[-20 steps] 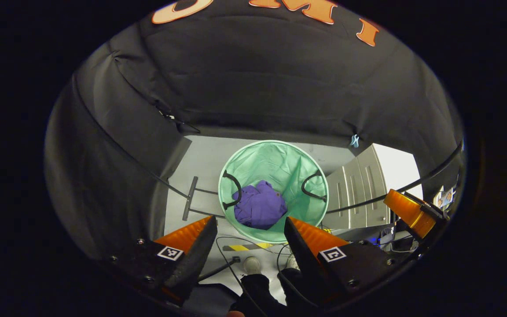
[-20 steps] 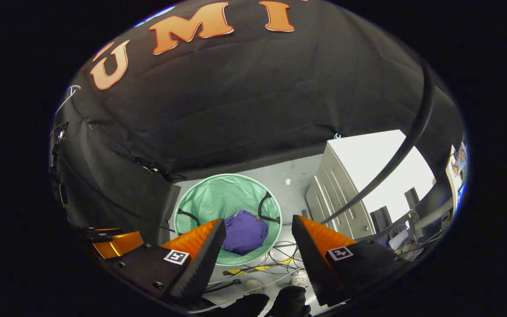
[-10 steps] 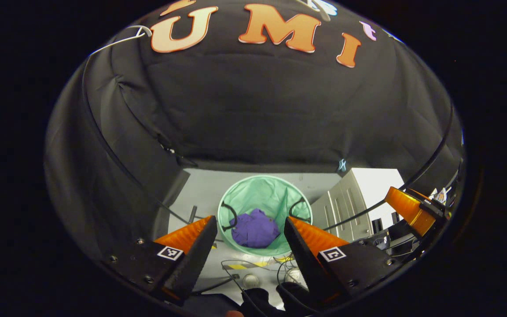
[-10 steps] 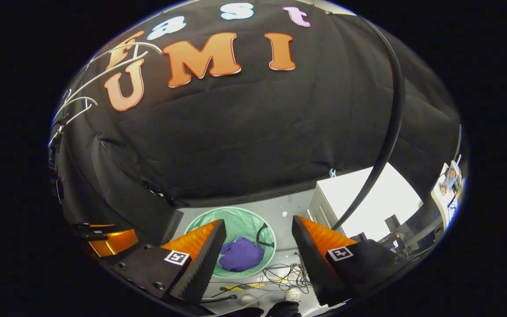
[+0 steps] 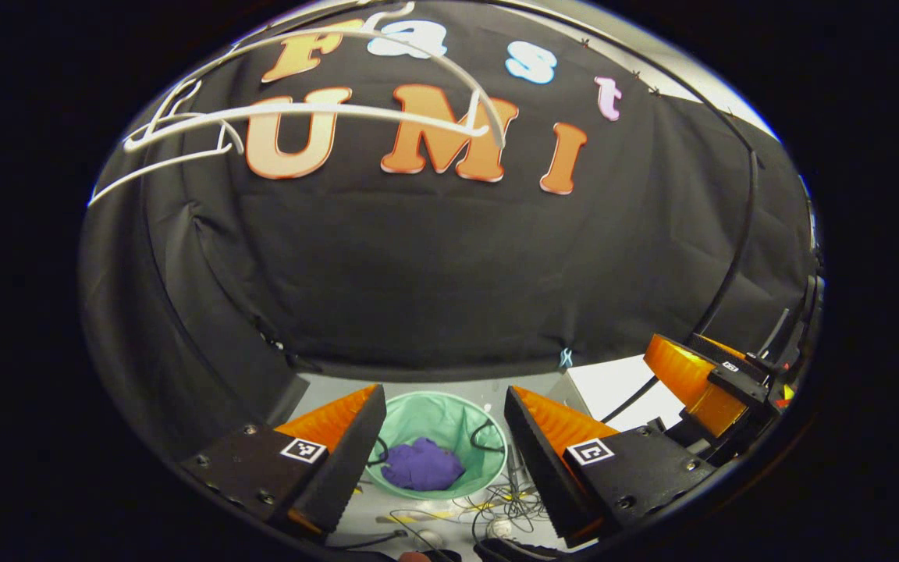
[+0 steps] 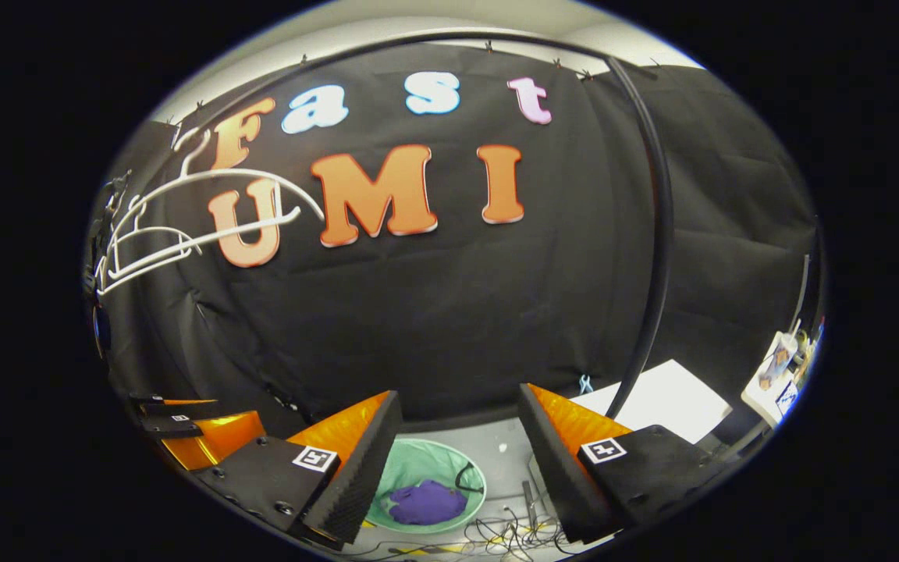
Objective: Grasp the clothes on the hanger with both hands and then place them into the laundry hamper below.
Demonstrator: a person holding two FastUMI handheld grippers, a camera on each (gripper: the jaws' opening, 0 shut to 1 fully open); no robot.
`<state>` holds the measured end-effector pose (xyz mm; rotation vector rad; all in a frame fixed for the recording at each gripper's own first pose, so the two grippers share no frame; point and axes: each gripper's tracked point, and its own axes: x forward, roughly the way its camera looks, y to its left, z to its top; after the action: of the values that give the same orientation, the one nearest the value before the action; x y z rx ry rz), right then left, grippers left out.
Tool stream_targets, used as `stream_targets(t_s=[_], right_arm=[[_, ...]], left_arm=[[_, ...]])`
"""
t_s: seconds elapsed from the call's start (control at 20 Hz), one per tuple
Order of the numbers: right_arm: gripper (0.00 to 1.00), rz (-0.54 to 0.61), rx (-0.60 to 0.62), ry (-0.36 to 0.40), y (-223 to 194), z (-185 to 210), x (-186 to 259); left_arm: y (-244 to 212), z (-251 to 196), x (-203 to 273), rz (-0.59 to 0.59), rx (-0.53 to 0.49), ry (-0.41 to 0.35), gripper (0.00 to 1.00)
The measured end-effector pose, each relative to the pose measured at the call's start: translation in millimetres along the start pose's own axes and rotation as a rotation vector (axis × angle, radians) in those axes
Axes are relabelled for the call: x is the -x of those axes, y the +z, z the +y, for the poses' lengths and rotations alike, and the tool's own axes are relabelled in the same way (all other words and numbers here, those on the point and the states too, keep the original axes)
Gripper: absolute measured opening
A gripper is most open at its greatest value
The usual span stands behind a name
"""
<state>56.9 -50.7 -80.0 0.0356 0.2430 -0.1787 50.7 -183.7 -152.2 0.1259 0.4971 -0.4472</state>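
Note:
A crumpled purple garment lies inside the round green laundry hamper on the floor far below. Bare white hangers hang at the upper left on the black rail. My left gripper is open and holds nothing, well above the hamper. My right gripper is open too, with nothing between its fingers. The right gripper also shows at the right edge of the left gripper view, and the left gripper at the lower left of the right gripper view.
A white cabinet stands to the right of the hamper. Loose cables lie on the grey floor in front of the hamper. A black curved rack pole rises on the right.
Both grippers have risen and tilted upward, away from the hamper, which now looks smaller and lower. The hangers have come into view. The garment stays in the hamper.

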Motion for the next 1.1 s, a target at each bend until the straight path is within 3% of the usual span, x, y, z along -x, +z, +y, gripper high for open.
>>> stream_targets(t_s=[0.1, 0.15, 0.45, 0.65, 0.8, 0.95, 1.1], right_arm=[[0.98, -0.062, -0.011, 0.01, 26, 1, 12], [0.89, -0.088, -0.018, 0.015, 35, 5, 15], [0.89, -0.247, -0.011, 0.04, 91, 13, 45], [0.89, -0.259, -0.003, 0.041, 89, 12, 50], [0.89, -0.259, -0.006, 0.047, 88, 14, 51], [0.89, -0.266, 0.001, 0.049, 89, 16, 55], [0.89, -0.266, 0.0, 0.049, 88, 17, 55]], left_arm=[[22, -1, 7, -0.074, -0.022, 0.01, 0.97], [34, -2, 11, -0.11, -0.027, 0.015, 0.96], [95, -3, 38, -0.32, -0.007, 0.031, 0.95], [103, 1, 49, -0.355, 0.002, 0.043, 0.92], [102, 4, 51, -0.365, -0.009, 0.062, 0.99], [98, 8, 53, -0.361, -0.005, 0.068, 0.92], [103, 14, 56, -0.369, 0.015, 0.08, 0.92]])
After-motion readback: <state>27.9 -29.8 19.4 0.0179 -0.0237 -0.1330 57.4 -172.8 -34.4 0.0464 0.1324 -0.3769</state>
